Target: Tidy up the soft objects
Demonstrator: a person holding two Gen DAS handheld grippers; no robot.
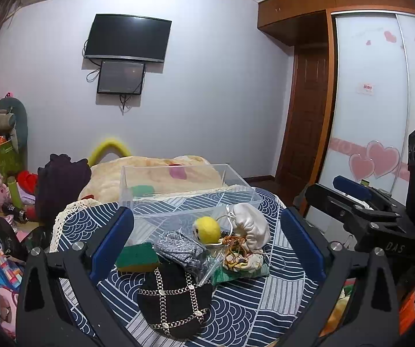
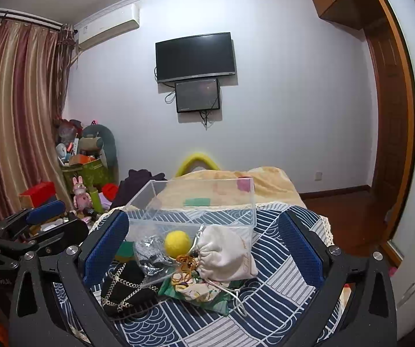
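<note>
Soft objects sit heaped at the centre of both views on a blue patterned cloth (image 1: 265, 297): yellow ball (image 1: 206, 229), white drawstring pouch (image 1: 250, 225), black studded cap (image 1: 175, 300), green sponge (image 1: 137, 256). A clear box (image 1: 190, 196) stands just behind them. The left gripper (image 1: 207, 248) and right gripper (image 2: 204, 254) hover with fingers wide apart, holding nothing.

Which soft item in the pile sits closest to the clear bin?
The yellow felt ball, right against the clear bin's front wall; the white drawstring pouch is close beside it.
</note>
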